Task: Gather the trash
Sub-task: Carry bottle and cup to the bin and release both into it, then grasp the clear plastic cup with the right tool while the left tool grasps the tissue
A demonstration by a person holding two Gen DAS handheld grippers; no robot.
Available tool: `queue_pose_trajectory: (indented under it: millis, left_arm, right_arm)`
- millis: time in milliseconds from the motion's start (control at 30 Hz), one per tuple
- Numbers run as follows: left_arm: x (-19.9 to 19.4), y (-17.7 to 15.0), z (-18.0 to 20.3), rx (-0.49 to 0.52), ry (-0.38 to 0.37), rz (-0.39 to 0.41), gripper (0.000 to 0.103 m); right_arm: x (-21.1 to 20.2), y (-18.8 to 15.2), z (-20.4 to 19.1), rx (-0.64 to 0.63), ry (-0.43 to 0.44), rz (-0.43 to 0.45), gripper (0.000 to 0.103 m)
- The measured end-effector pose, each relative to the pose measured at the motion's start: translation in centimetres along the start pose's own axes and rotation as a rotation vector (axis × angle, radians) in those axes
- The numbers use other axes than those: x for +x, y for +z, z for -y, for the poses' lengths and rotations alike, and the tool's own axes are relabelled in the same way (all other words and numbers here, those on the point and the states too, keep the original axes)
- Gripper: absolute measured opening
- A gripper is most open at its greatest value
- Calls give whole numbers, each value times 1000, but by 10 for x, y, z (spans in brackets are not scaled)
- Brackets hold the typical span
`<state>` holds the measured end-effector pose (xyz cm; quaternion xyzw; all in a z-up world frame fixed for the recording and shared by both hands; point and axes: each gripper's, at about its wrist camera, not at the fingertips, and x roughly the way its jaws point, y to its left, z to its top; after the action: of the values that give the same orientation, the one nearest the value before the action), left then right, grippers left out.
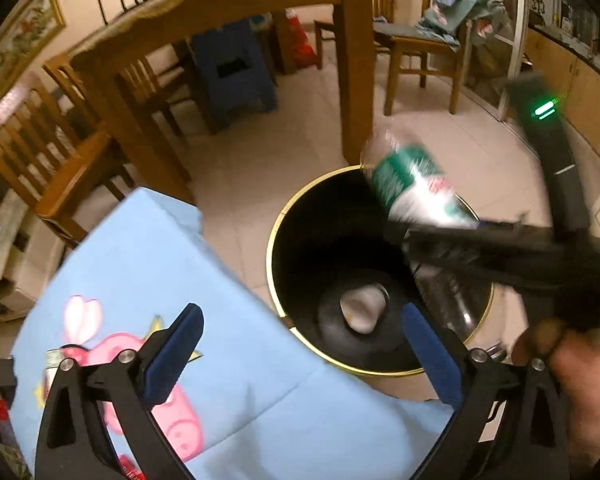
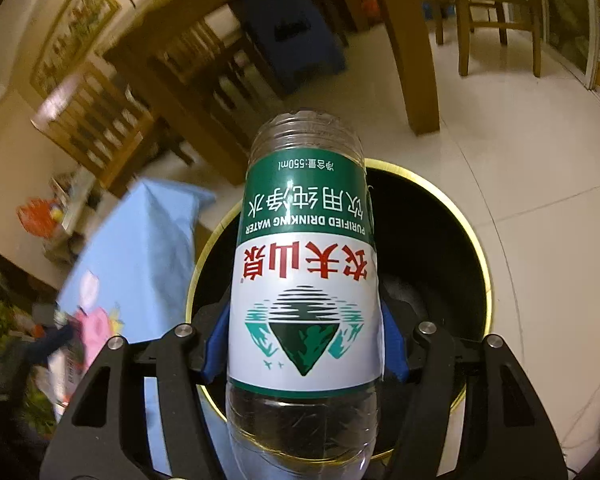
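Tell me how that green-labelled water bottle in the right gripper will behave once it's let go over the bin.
The bottle looks empty and clear, so probably light and likely to drop slowly and bounce. Its thin ribbed plastic would likely dent under the right gripper pads rather than break. Being round, it may roll inside the black bin, where a crumpled white piece already lies.

Under and just left of the claw lies a light blue cloth (image 1: 148,248) printed with a pink cartoon pig. Ahead of the claw stands a wooden table (image 1: 228,12) on pale floor tiles (image 1: 260,152), a dark blue stool (image 1: 236,72) beneath it and wooden chairs (image 1: 60,152) to its left. Far ahead to the right, another chair (image 1: 424,46) carries draped clothes (image 1: 464,0); a framed picture (image 1: 20,36) hangs on the far left wall.
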<state>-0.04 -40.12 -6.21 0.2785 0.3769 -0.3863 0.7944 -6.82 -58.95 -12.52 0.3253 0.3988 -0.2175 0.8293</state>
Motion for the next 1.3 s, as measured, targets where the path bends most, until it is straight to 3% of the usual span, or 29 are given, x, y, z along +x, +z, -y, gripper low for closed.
queue_pose_trajectory:
  millis: [67, 133, 167, 200, 367, 433, 567, 667, 767, 933, 1033, 1067, 1167, 1300]
  left_arm:
    - [-11, -2, 0, 1, 32, 26, 96]
    - [-17, -1, -1, -3, 47, 42, 96]
    - [-23, -4, -3, -10, 54, 53, 96]
    - [-27, -6, -4, -15, 59, 59, 96]
    - [-56, -20, -18, -45, 87, 94, 96]
    - [-68, -29, -28, -62, 99, 112, 96]
    - [-92, -55, -53, -107, 144, 129, 96]
    - [-113, -93, -88, -168, 235, 136, 96]
    - [-128, -137, -132, -247, 310, 114, 96]
    - [-147, -215, -223, -449, 388, 48, 96]
    - [-154, -257, -271, -594, 372, 20, 96]
    - [-158, -268, -284, -635, 346, 27, 96]
    - [-167, -292, -305, -722, 362, 50, 96]
    - [-171, -314, -313, -761, 347, 77, 96]
  right_arm:
    - [10, -2, -5, -7, -54, -23, 63]
    - [8, -4, -7, -6, -68, -8, 75]
    - [5, -5, -10, -12, -88, 12, 87]
    - [2, -6, -13, -25, -116, 31, 90]
    - [-6, -9, -23, -55, -152, 96, 91]
    - [-20, -11, -30, -76, -174, 170, 91]
    - [-69, -27, -62, -176, -235, 431, 98]
    - [-86, -48, -91, -255, -261, 514, 98]
    - [-76, -71, -125, -339, -207, 438, 98]
    - [-76, -134, -204, -475, 153, 285, 98]
    - [-75, -163, -259, -569, 271, 175, 98]
    - [-74, -169, -274, -597, 297, 148, 98]
    - [-66, -195, -318, -687, 278, 79, 97]
    - [-47, -207, -346, -728, 250, 8, 75]
